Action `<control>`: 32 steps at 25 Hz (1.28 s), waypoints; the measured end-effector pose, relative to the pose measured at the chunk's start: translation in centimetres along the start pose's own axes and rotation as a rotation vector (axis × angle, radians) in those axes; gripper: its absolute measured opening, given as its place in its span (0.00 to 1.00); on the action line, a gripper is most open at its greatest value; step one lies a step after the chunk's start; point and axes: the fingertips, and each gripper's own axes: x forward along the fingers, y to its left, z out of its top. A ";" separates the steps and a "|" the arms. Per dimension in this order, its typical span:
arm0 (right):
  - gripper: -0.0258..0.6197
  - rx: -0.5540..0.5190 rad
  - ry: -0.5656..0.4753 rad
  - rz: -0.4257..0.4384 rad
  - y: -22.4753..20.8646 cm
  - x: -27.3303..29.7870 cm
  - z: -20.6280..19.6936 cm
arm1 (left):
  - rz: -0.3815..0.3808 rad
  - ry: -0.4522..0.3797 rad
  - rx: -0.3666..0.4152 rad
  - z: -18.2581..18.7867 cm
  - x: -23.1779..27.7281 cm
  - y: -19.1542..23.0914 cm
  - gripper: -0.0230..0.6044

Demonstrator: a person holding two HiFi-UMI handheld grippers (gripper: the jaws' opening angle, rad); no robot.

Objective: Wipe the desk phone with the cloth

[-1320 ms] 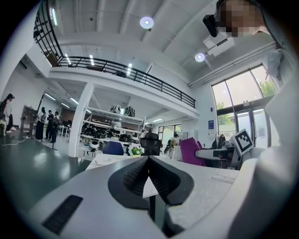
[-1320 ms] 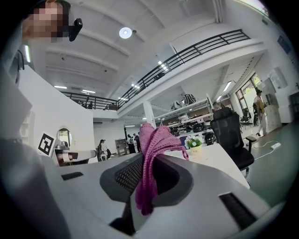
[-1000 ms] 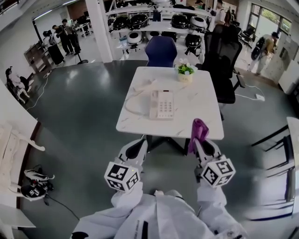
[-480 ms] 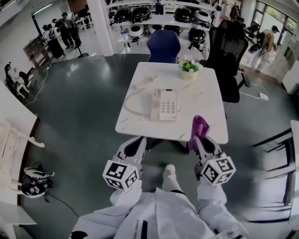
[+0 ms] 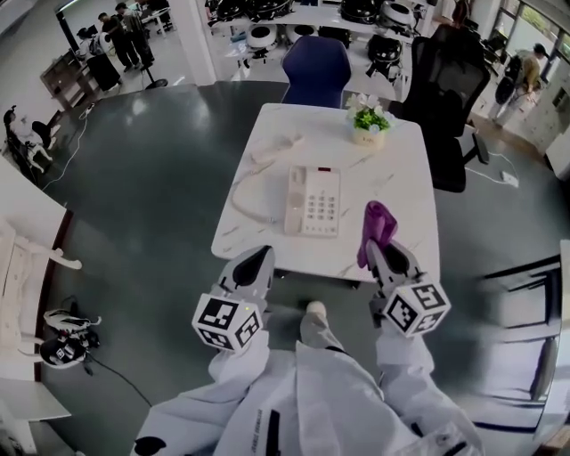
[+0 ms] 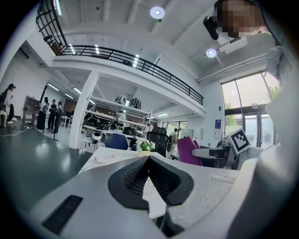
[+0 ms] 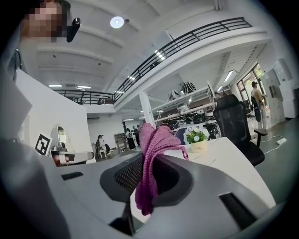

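Brightness: bright, even indoor light in every view.
Sources: round ceiling lamps (image 6: 157,12) overhead; tall windows (image 6: 243,100) let in daylight.
Glare: pale sheen on the grey floor (image 5: 151,134); the white table (image 5: 405,169) is close to washed out.
Shadows: soft and faint, darkest under the table.
Distortion: strong fisheye bending; black ring round both gripper views.
Blur: the head view's right edge is smeared; the purple cloth (image 7: 152,154) is sharp.

- The cloth (image 5: 378,228) is showing purple knit.
- The desk phone (image 5: 312,201) is showing off-white.
- The table (image 5: 403,169) is showing white, grey-veined marble.
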 end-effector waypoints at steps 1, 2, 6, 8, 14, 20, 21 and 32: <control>0.09 0.000 0.004 0.006 -0.4 0.8 0.1 | 0.007 0.002 -0.006 0.0 0.7 0.4 0.03; 0.10 0.001 0.007 0.011 -0.9 1.6 0.3 | 0.013 0.004 -0.012 0.0 1.3 0.9 0.03; 0.09 0.008 0.027 0.022 -2.9 4.2 0.5 | 0.038 0.010 -0.035 0.0 3.8 2.2 0.03; 0.09 0.007 0.037 0.027 -3.8 5.2 0.6 | 0.048 0.009 -0.045 0.1 4.9 2.7 0.03; 0.10 0.008 0.065 0.040 -6.7 8.2 0.8 | 0.065 0.024 -0.060 -0.1 8.1 3.7 0.03; 0.10 -0.005 0.100 0.065 -8.8 11.0 0.6 | 0.098 0.040 -0.085 -1.1 10.5 4.9 0.03; 0.09 -0.009 0.103 0.068 -9.1 11.5 0.6 | 0.103 0.040 -0.088 -1.2 10.8 5.1 0.03; 0.10 -0.072 0.190 0.068 -11.8 16.6 -0.7 | 0.149 0.089 -0.117 -2.9 14.2 8.0 0.03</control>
